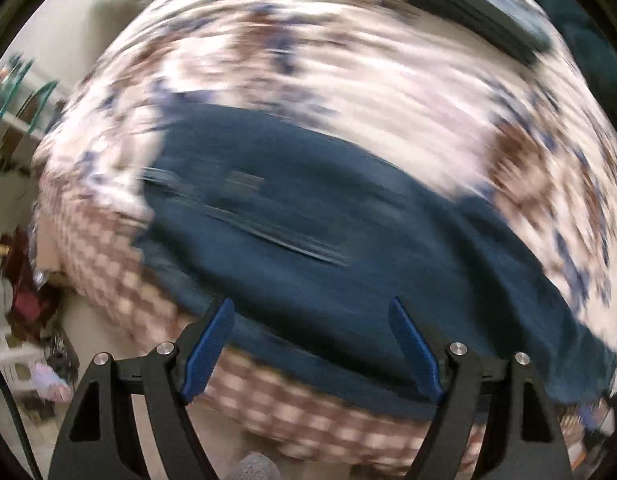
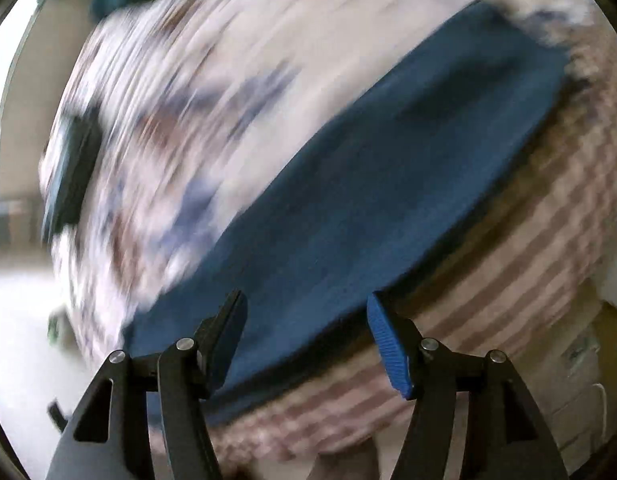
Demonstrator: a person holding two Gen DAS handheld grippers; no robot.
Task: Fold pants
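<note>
Dark blue pants [image 1: 308, 232] lie spread flat on a bed with a patterned white, brown and blue cover [image 1: 348, 80]; both views are smeared by motion. In the left wrist view I see seams and a pocket line on the cloth. My left gripper [image 1: 312, 320] hangs above the pants near the bed's front edge, open, with nothing between its blue pads [image 1: 212, 344]. In the right wrist view the pants [image 2: 368, 184] run diagonally up to the right. My right gripper [image 2: 306, 320] is open above their near end, and nothing is between its fingers.
A brown-and-white checked sheet [image 1: 292, 404] hangs down the bed's front side. A dark folded item [image 1: 480, 4] lies at the far side of the bed. Clutter and shelves [image 1: 20, 104] stand on the floor to the left. Pale floor [image 2: 16, 320] shows beside the bed.
</note>
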